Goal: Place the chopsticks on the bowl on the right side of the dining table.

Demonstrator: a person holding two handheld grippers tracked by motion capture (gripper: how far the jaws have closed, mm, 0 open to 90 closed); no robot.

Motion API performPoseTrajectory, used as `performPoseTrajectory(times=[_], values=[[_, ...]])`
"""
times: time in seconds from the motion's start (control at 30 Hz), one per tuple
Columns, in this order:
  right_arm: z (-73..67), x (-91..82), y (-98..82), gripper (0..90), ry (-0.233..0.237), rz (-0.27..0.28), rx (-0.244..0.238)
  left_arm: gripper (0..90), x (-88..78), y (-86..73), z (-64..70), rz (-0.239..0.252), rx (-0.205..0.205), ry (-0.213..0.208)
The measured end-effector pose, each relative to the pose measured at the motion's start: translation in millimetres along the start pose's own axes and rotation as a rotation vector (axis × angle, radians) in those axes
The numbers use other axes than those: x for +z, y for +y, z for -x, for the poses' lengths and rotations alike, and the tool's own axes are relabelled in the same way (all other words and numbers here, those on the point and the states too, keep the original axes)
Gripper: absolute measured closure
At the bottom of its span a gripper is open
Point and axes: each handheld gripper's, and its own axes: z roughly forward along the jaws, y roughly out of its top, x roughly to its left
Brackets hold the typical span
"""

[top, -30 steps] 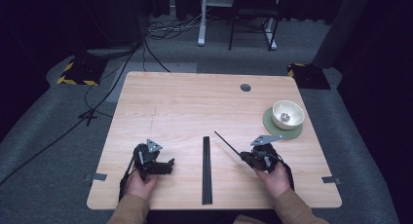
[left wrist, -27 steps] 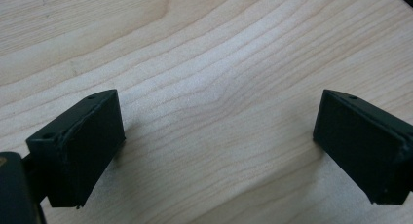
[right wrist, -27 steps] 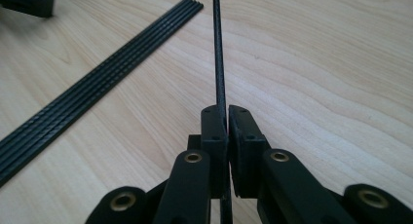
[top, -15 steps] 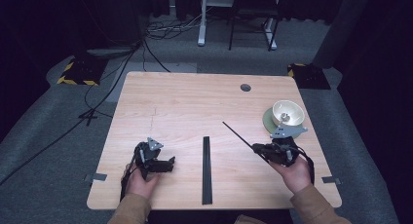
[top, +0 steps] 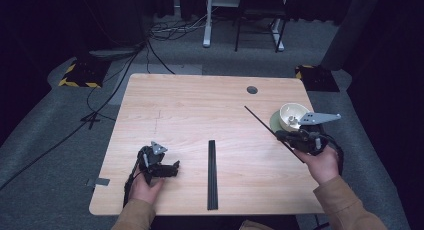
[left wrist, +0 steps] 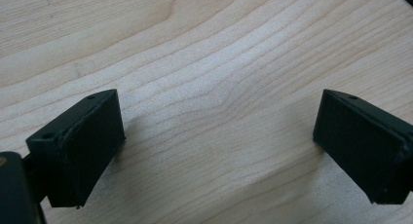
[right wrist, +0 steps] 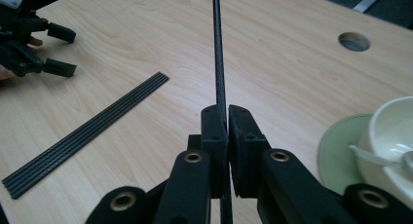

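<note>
At right of the high view, the right gripper (top: 280, 135) clamps one thin black rod (top: 260, 121), its long axis slanting up-left, bowl (top: 292, 115) just beside; left gripper (top: 175, 167) rests with jaws apart, lower left

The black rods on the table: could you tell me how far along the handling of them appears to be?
Done: one thin black rod is off the table, clamped in the right gripper near the white bowl. In hand: that rod is raised, not yet placed anywhere. Left: the bundle of rods lies flat mid-table, and the left gripper rests open on the wood with nothing between its fingers. The goal isn't evident.
</note>
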Motion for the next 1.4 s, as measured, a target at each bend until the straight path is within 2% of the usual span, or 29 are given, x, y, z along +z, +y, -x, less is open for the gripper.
performPoseTrajectory(times=[0.07,0.1,0.17,0.2,0.23,0.33,0.47,0.5,0.7,0.77,0.8,0.97,1.03,1.2,1.4], values=[[10.9,-6.3,1.3,86.0,-0.010,0.020,-0.019,4.8,-0.3,-0.4,0.0,-0.001,-0.001,-0.001],[10.9,-6.3,1.3,86.0,-0.010,0.020,-0.019,4.8,-0.3,-0.4,0.0,-0.001,-0.001,-0.001],[21.9,-11.8,3.6,86.0,-0.025,0.027,-0.017,4.8,-0.6,-0.5,0.2,-0.006,-0.002,0.001],[21.9,-11.8,3.6,86.0,-0.025,0.027,-0.017,4.8,-0.7,-0.7,0.3,-0.007,-0.003,0.000],[29.1,-14.8,6.2,86.0,-0.036,0.030,-0.012,4.8,-0.9,-0.8,0.4,-0.008,-0.005,0.002],[36.1,-16.9,9.1,86.0,-0.052,0.027,-0.014,4.8,-0.9,-0.9,0.4,-0.008,-0.005,0.002],[51.9,-17.0,14.1,86.0,-0.103,-0.004,-0.013,4.8,-0.9,-0.9,0.4,-0.008,-0.006,0.002],[51.9,-17.0,14.1,86.0,-0.103,-0.004,-0.013,4.8,-0.9,-0.9,0.4,-0.008,-0.005,0.002],[77.7,-14.0,14.8,86.0,-0.148,-0.038,0.007,4.8,-0.9,-0.9,0.4,-0.008,-0.005,0.002],[90.5,-10.6,13.9,86.0,-0.169,-0.048,0.029,4.8,-0.9,-0.8,0.4,-0.008,-0.005,0.002],[90.5,-10.6,13.9,86.0,-0.169,-0.048,0.029,4.7,-0.9,-0.8,0.4,-0.008,-0.005,0.002],[107.4,1.0,9.3,86.0,-0.214,-0.086,0.031,4.8,-0.9,-0.8,0.4,-0.008,-0.005,0.002],[118.1,7.8,4.2,86.0,-0.224,-0.101,0.034,4.7,-0.9,-0.8,0.3,-0.008,-0.005,0.002],[130.2,18.2,-3.1,86.0,-0.194,-0.111,0.040,4.8,-0.9,-0.8,0.3,-0.008,-0.005,0.001],[135.3,32.0,-9.6,85.9,-0.200,-0.151,0.030,4.8,-0.9,-0.8,0.3,-0.008,-0.005,0.001]])
